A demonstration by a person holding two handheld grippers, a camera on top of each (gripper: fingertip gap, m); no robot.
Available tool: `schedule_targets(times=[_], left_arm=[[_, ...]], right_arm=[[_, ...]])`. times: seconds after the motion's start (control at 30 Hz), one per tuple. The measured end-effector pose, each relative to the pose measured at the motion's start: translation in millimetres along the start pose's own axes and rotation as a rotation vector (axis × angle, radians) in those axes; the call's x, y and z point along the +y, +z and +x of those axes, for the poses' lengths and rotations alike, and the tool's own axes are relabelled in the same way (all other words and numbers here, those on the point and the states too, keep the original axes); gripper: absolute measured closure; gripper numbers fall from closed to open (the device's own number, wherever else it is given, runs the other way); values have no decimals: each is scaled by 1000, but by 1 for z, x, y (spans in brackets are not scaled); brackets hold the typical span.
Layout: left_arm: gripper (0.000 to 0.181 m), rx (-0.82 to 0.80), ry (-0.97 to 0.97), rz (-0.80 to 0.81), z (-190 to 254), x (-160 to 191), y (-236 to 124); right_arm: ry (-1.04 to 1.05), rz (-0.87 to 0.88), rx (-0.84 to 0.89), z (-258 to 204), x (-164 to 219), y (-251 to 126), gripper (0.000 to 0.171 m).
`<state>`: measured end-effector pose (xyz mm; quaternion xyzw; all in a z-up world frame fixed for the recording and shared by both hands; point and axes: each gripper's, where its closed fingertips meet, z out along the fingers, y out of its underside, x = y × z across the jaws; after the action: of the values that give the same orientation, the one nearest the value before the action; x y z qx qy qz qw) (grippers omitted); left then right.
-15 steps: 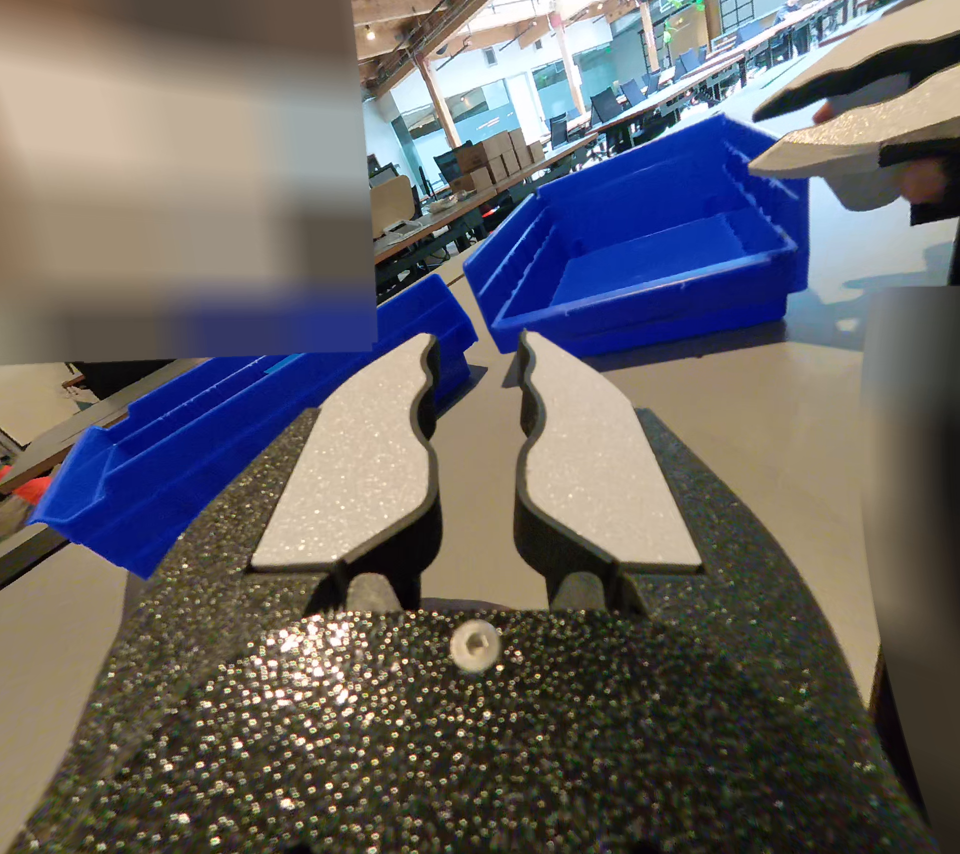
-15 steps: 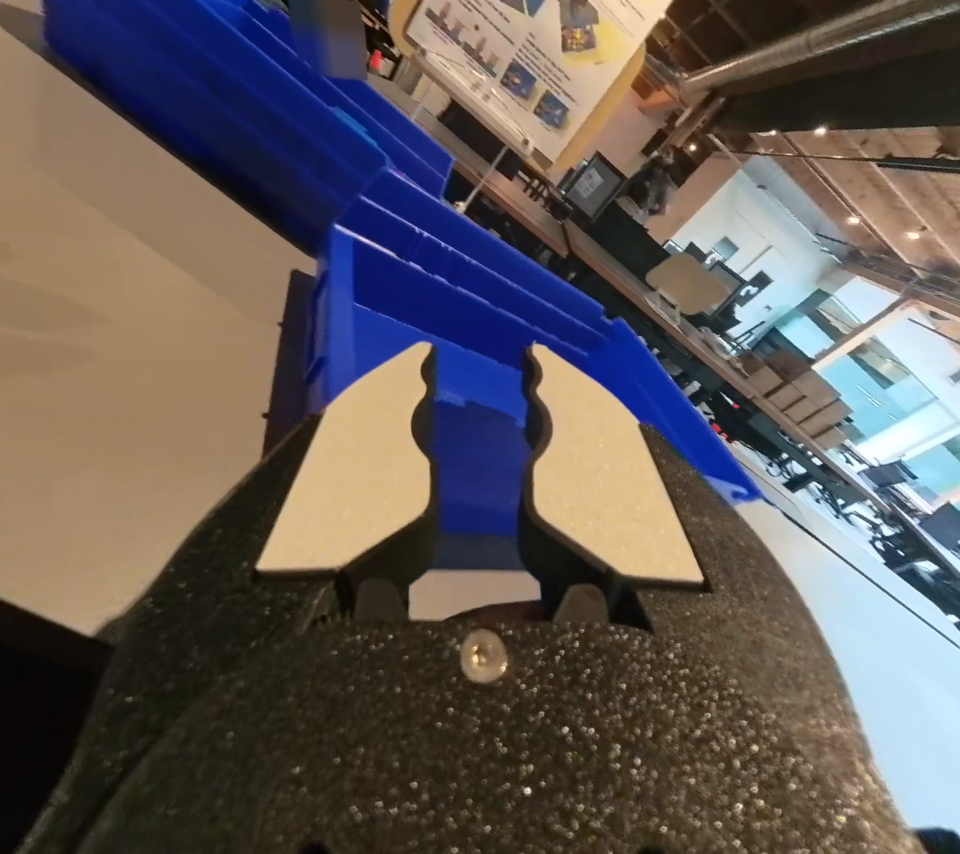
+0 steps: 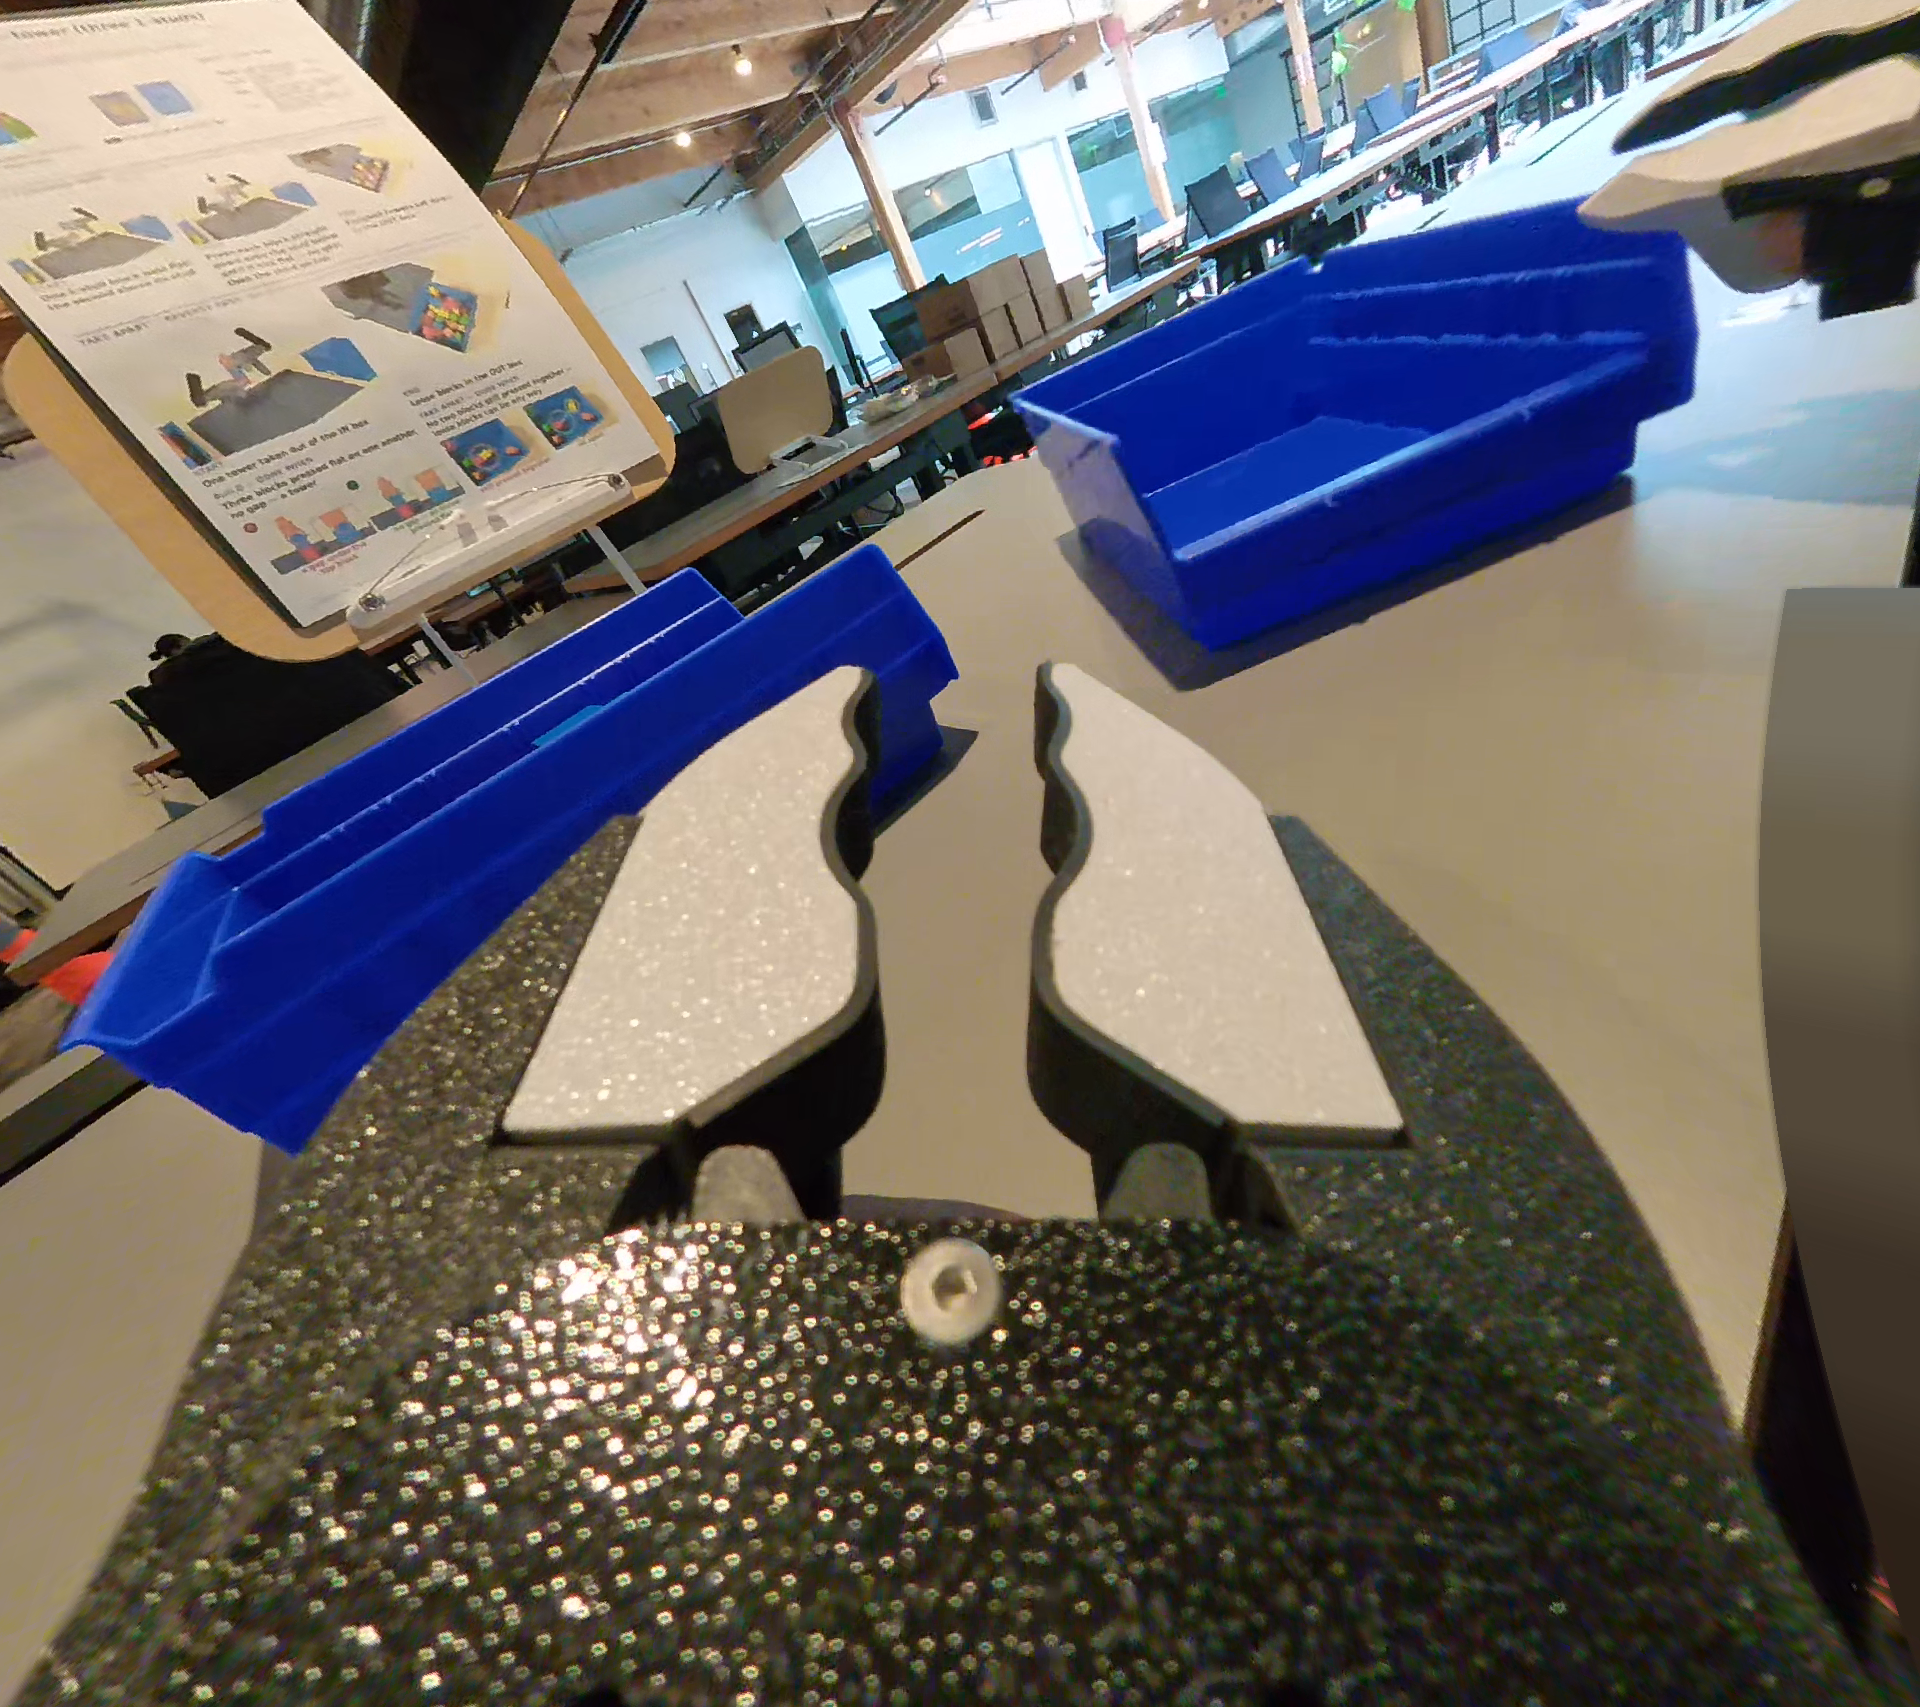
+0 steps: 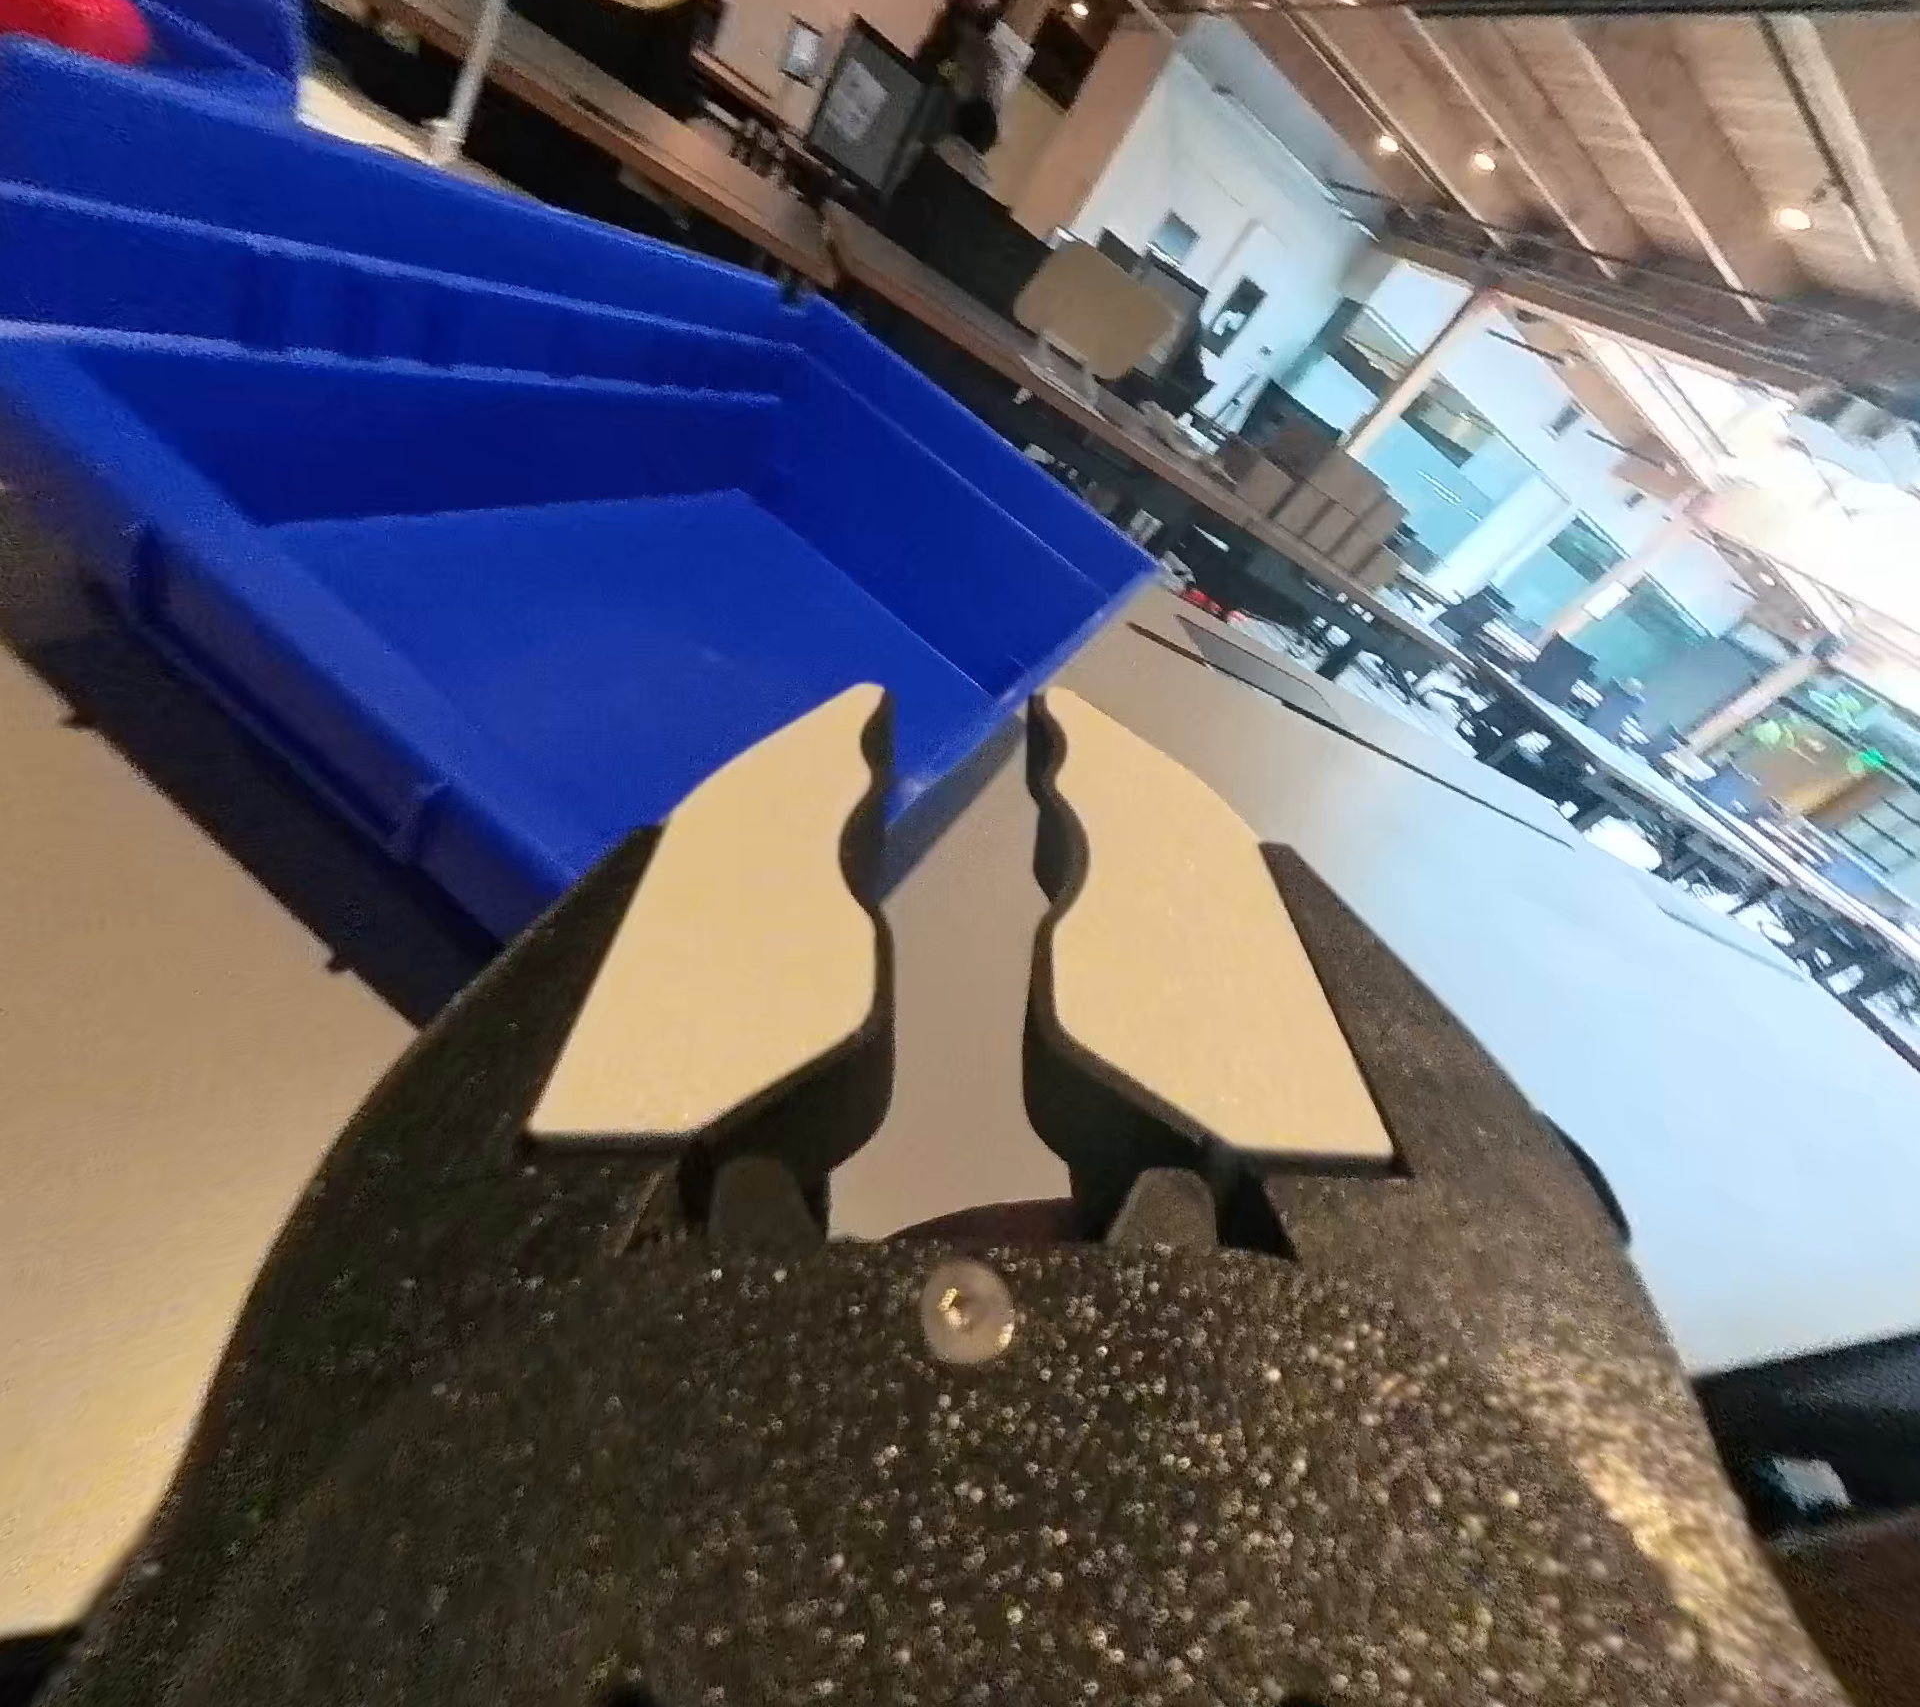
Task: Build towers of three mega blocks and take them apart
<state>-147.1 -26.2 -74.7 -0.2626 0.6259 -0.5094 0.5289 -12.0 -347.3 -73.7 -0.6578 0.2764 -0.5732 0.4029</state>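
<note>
Desk [image 3: 1455,826], grey and broad, fills both views. Right view has swung since a moment ago onto the empty blue plastic bin [image 4: 582,618], red block [image 4: 62,10] now peeking from the bin behind: so blocks, I judge, come next. Left tongs [image 3: 956,701] hover spread, empty; right tongs [image 4: 961,712] tilted, parted, empty.

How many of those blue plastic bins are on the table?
2 in the left wrist view: one blue bin left of the left gripper, an empty blue bin farther right under the right gripper. More may lie out of view.
</note>
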Motion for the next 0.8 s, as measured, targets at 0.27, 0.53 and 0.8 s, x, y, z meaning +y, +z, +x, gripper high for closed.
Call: schedule_targets(times=[0.27, 0.53, 0.8], left_arm=[[153, 1, 4, -6, 0, 1, 1], [154, 2, 9, -3, 1, 0, 1], [154, 6, 20, -10, 3, 1, 1]], right_arm=[[47, 83, -90, -12, -17, -9, 144], [-49, -38, -138, -23, 13, 4, 146], [-11, -66, 27, 14, 33, 17, 146]])
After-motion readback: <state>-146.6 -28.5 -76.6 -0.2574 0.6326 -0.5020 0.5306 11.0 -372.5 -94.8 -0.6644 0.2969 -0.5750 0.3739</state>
